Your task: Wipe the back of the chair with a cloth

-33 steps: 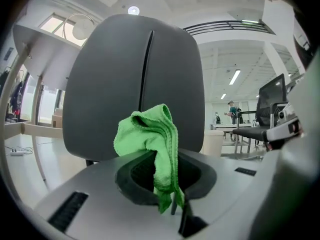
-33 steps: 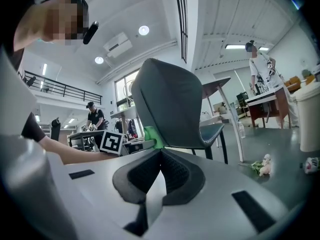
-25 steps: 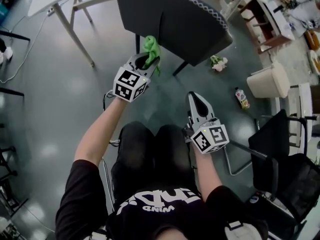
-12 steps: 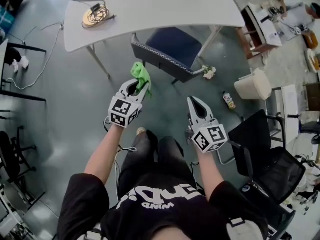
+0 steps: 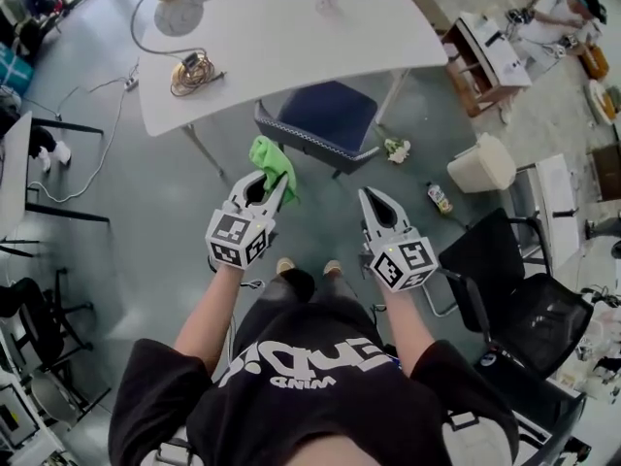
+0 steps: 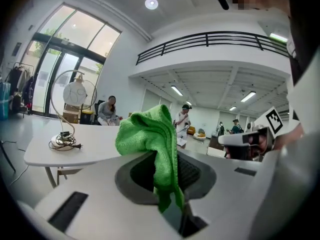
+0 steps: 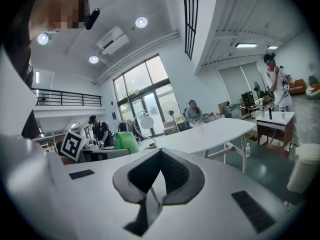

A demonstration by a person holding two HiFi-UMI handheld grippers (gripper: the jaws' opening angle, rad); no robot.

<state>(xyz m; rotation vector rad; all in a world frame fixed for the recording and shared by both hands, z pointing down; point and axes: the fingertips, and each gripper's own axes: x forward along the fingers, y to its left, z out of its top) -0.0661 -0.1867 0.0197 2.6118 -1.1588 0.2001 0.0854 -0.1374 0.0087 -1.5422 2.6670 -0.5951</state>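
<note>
- left tongs (image 5: 264,187) clamped on the green cloth (image 5: 273,157) — centre frame, just below the chair (image 5: 325,116);
- right tongs (image 5: 375,200) pressed together, empty — right of centre

A glossy grey floor (image 5: 146,221) carries a long white table (image 5: 291,27) at twelve o'clock, a cream bin (image 5: 482,163) at two, a black mesh chair (image 5: 529,318) at four.

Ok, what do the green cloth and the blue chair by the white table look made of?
The green cloth in the left gripper looks like soft microfibre: matte, fuzzy, draping limply. The seat of the blue chair looks fabric-upholstered, matte, with pale dotted trim along its edge; I can't tell the frame's material.
</note>
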